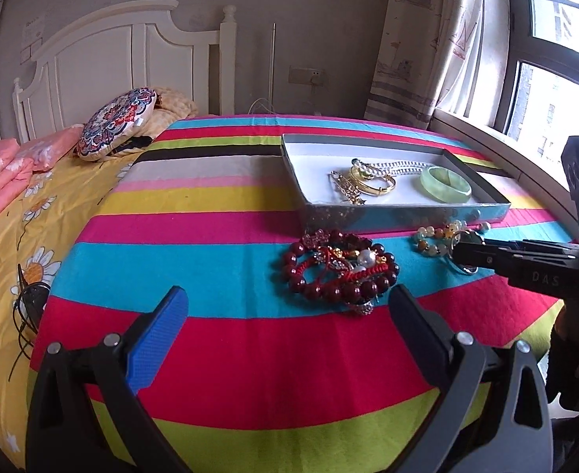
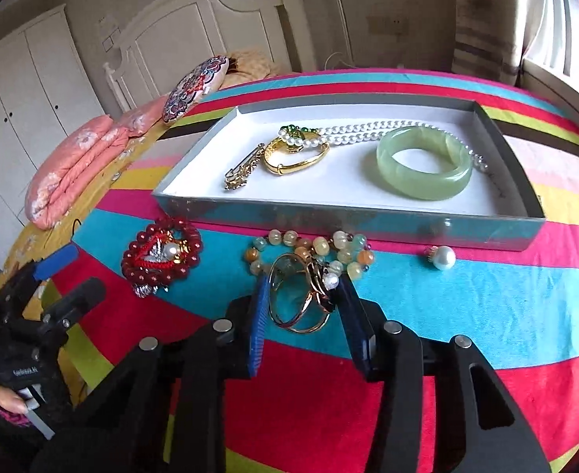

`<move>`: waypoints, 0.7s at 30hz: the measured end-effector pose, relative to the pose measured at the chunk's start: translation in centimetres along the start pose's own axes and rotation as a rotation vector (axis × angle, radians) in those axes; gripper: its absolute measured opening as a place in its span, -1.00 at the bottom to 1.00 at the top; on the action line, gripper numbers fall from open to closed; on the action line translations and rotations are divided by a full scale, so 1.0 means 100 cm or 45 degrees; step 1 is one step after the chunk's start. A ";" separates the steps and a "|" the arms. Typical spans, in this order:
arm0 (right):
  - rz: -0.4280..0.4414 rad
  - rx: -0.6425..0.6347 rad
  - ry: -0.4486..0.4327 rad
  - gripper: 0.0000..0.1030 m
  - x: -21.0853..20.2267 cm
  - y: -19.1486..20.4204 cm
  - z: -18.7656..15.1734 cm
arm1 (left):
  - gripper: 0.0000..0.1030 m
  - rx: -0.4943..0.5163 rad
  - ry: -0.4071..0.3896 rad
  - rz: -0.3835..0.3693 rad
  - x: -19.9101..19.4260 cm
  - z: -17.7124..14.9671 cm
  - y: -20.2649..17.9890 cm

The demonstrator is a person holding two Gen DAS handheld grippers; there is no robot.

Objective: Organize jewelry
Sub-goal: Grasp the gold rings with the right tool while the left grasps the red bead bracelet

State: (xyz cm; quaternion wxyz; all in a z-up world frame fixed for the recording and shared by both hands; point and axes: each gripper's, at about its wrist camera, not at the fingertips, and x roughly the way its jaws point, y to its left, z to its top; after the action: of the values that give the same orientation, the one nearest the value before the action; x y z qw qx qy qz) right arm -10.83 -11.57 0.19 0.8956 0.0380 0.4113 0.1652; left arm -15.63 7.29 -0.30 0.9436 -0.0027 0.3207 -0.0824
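A shallow grey cardboard tray (image 2: 486, 232) with a white floor lies on the striped bedspread, holding a pale green jade bangle (image 2: 423, 165), a white pearl necklace (image 2: 368, 132), a gold bangle (image 2: 295, 157) and a gold brooch (image 2: 242, 171). In front lie a dark red bead bracelet (image 2: 161, 254), a pastel stone bead bracelet (image 2: 313, 252), a thin gold wire bangle (image 2: 297, 299) and a loose pearl (image 2: 445, 257).

Daylight enters from the window (image 1: 557, 51) at right — panes blown out to white. Interior walls dim. Focus sharp centrally; strong fisheye curvature and dark vignetting at all corners.
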 end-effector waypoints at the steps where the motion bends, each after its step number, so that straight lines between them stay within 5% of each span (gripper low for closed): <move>1: -0.011 -0.013 -0.006 -0.11 -0.002 -0.001 -0.002 | 0.96 0.004 0.005 -0.001 0.000 0.000 -0.001; 9: -0.057 -0.014 -0.054 -0.12 -0.030 -0.023 -0.023 | 0.95 -0.019 0.068 -0.142 0.006 0.004 -0.005; 14: -0.015 0.031 -0.055 -0.11 -0.033 -0.033 -0.029 | 0.50 0.068 0.117 -0.169 0.013 0.012 -0.018; 18: -0.002 0.018 -0.057 -0.11 -0.032 -0.028 -0.030 | 0.42 -0.139 0.137 -0.258 0.018 0.015 0.007; 21: 0.000 0.016 -0.062 -0.11 -0.032 -0.028 -0.031 | -0.13 -0.288 0.149 -0.327 0.023 0.018 0.028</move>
State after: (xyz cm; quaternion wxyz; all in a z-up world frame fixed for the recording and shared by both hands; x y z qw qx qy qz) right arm -14.32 -15.48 -0.08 0.9051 0.0477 0.3904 0.1615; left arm -12.28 9.64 -0.44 0.8987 -0.1451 0.3795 -0.1655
